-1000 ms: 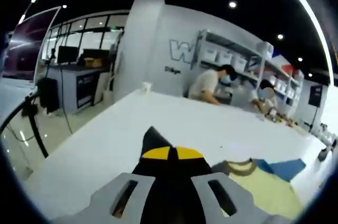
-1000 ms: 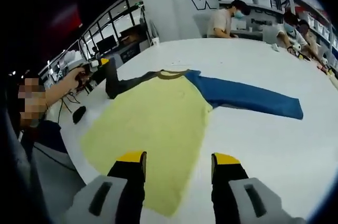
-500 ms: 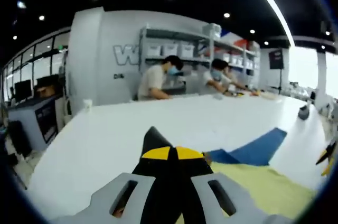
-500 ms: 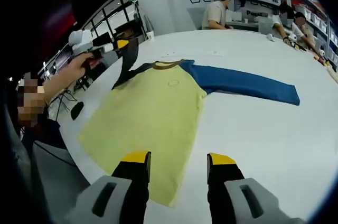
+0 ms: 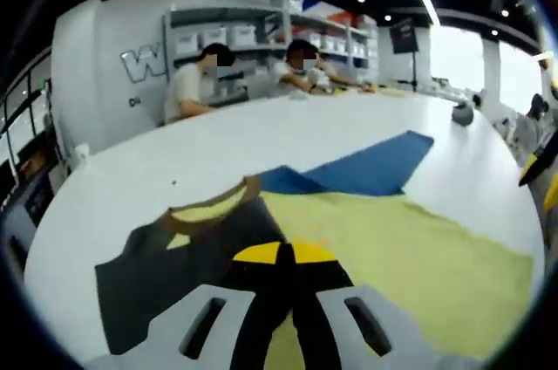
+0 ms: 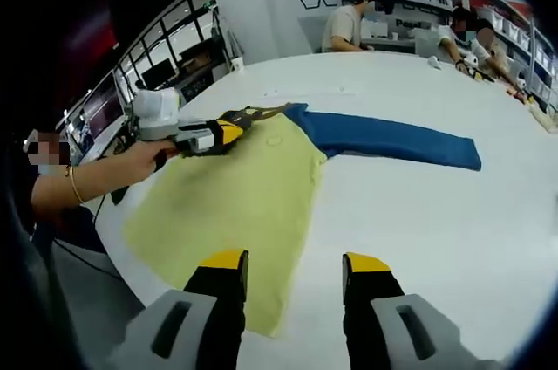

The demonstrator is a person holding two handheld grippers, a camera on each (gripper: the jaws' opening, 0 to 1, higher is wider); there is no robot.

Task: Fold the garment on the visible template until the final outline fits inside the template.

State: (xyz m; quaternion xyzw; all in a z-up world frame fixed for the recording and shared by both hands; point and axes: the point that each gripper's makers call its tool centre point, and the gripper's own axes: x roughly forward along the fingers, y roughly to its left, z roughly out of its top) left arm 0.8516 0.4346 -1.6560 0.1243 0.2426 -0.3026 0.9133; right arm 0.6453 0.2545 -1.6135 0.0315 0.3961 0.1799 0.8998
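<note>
Garment (image 6: 235, 195): long-sleeved shirt, yellow body, lying flat on the white table (image 6: 453, 222) near its edge. Blue sleeve (image 6: 392, 139) stretched out straight across the tabletop, away from the body. Dark sleeve (image 5: 174, 274) folded in over the yellow body, beside the brown collar (image 5: 209, 208). No template outline can be made out on the table.

Left gripper (image 5: 281, 252): jaws pressed together with dark sleeve cloth between the yellow tips, low over the shirt. In the right gripper view the same gripper (image 6: 234, 128) reaches in from the left, held by a hand (image 6: 144, 161), its tip at the collar end of the shirt.

Right gripper (image 6: 288, 261): jaws apart, nothing between them, above the near hem of the yellow body and the bare table beside it.

Background: two people (image 6: 347, 25) at a far counter, shelving with bins (image 5: 227, 34) behind them.
</note>
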